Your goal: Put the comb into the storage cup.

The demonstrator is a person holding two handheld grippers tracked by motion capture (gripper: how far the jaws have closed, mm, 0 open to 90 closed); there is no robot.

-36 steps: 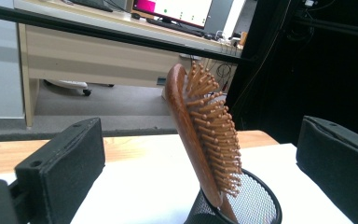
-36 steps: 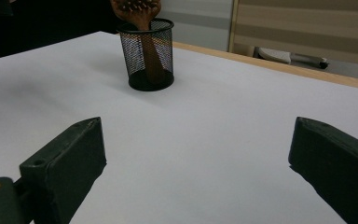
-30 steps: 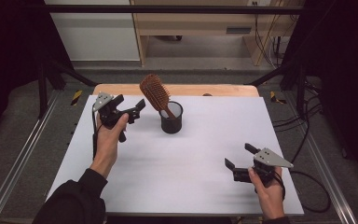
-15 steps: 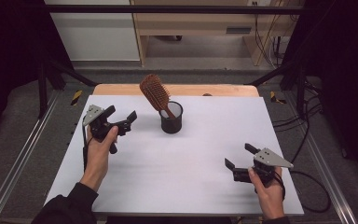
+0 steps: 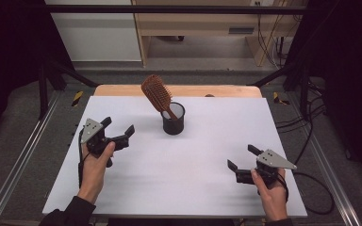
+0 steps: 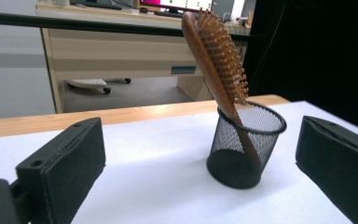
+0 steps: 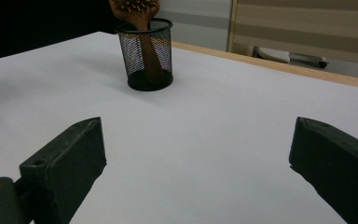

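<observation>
A wooden hairbrush (image 5: 156, 93) (image 6: 216, 60) stands handle-down in a black mesh cup (image 5: 173, 119) (image 6: 244, 144) (image 7: 145, 53) near the back middle of the white table (image 5: 193, 160), its head leaning left. My left gripper (image 5: 118, 131) (image 6: 200, 158) is held low at the table's left, open and empty, its jaws wide apart and facing the cup from a short way off. My right gripper (image 5: 242, 157) (image 7: 196, 158) rests near the front right, open with nothing between its jaws, the cup well ahead of it.
A wooden strip (image 5: 188, 90) runs along the table's far edge. Metal rails (image 5: 23, 155) flank the table on both sides. Cables (image 5: 311, 141) trail off the right side. A desk (image 5: 202, 23) stands beyond the table.
My left gripper has drawn back from beside the cup, moving left and toward the front of the table, still open. The right gripper and the brush in the cup have not moved.
</observation>
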